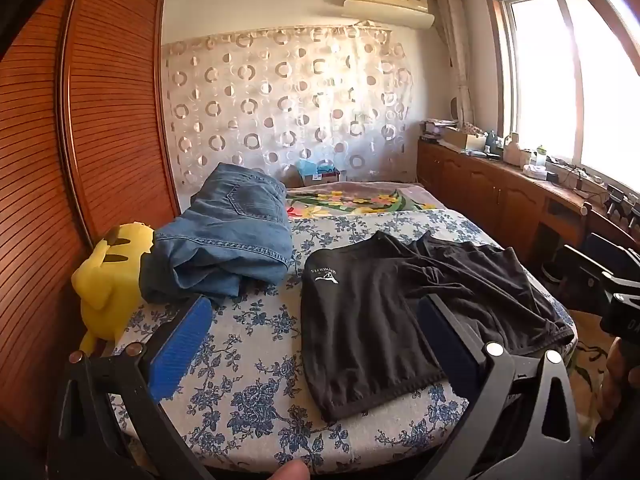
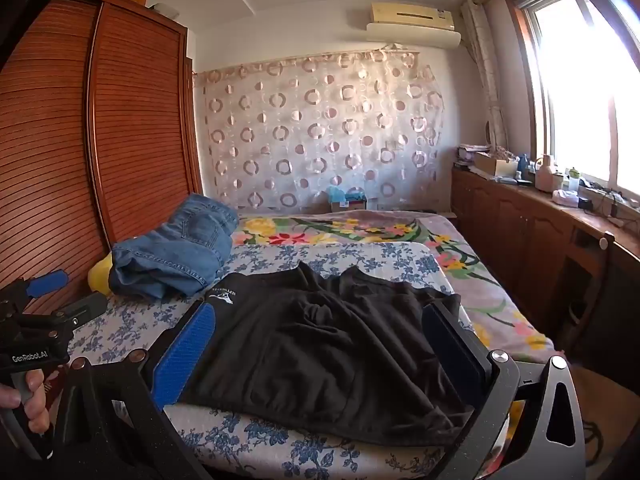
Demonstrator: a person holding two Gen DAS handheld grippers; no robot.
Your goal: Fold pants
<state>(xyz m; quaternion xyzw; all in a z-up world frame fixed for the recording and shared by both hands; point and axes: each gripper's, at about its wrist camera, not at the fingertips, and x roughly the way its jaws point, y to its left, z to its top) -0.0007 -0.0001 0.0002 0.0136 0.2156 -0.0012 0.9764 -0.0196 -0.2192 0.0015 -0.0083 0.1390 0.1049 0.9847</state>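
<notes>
At the bed's (image 1: pixel 248 360) left edge I see a yellow plush toy (image 1: pixel 108 280) and bundled blue denim jeans (image 1: pixel 228 236). Black cotton pants (image 2: pixel 328 352) lie rumpled near its front edge, unfolded. My left gripper (image 1: pixel 316 344) and right gripper (image 2: pixel 324 352) both stand spread, empty.

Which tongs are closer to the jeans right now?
Left. The left tongs hang open just short of the jeans; the right tongs sit farther right, open over the black pants.
</notes>
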